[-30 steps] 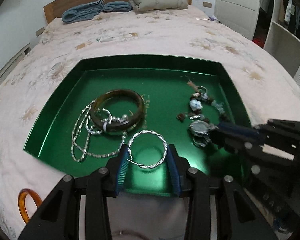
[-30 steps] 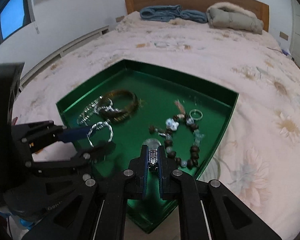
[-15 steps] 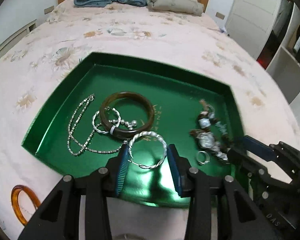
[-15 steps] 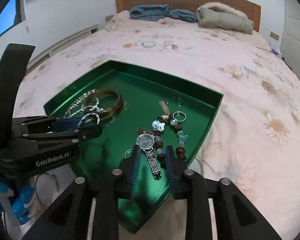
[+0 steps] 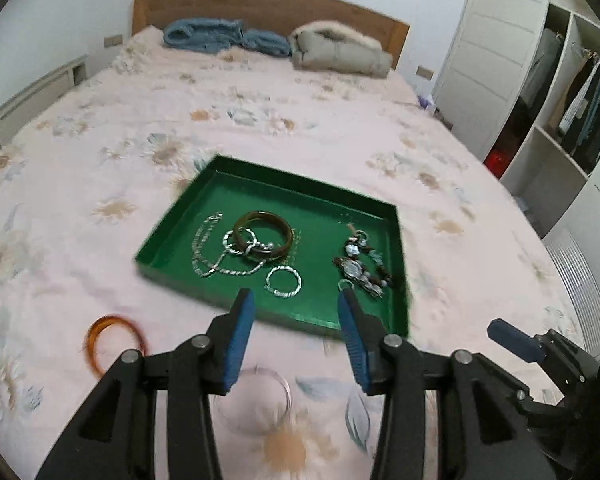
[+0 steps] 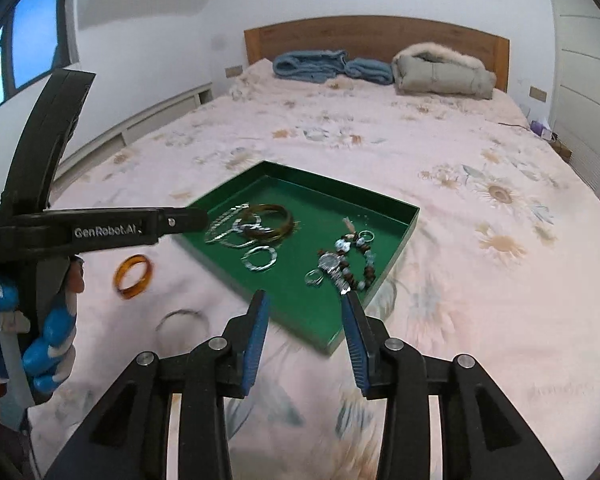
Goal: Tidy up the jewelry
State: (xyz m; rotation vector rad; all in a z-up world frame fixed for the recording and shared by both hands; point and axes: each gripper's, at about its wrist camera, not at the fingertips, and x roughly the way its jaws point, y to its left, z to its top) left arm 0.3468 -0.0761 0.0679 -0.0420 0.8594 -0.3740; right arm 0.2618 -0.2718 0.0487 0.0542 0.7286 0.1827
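A green tray (image 5: 300, 317) (image 6: 400, 246) lies on the bed. In it are a brown bangle (image 5: 265, 233) (image 6: 271, 221), a silver chain (image 5: 204, 248), a twisted silver hoop (image 5: 283, 281) (image 6: 261, 259), a watch (image 5: 356, 270) (image 6: 329, 263), a beaded bracelet (image 6: 360, 256) and small rings. An orange bangle (image 5: 112, 342) (image 6: 134, 276) and a clear bangle (image 5: 254, 398) (image 6: 182, 322) lie on the bedspread outside the tray. My left gripper (image 5: 296, 320) is open and empty, above the bedspread near the tray's front edge. My right gripper (image 6: 305, 314) is open and empty too.
The bed has a pink floral bedspread (image 5: 260, 128). A blue blanket (image 5: 220, 38) and a grey jacket (image 5: 340, 56) lie by the wooden headboard. A wardrobe with shelves (image 5: 560, 120) stands to the right. The left gripper's body (image 6: 100, 232) crosses the right wrist view.
Both grippers opened and pulled back and up from the tray. The twisted hoop left the left gripper and the watch left the right; both now lie in the tray.
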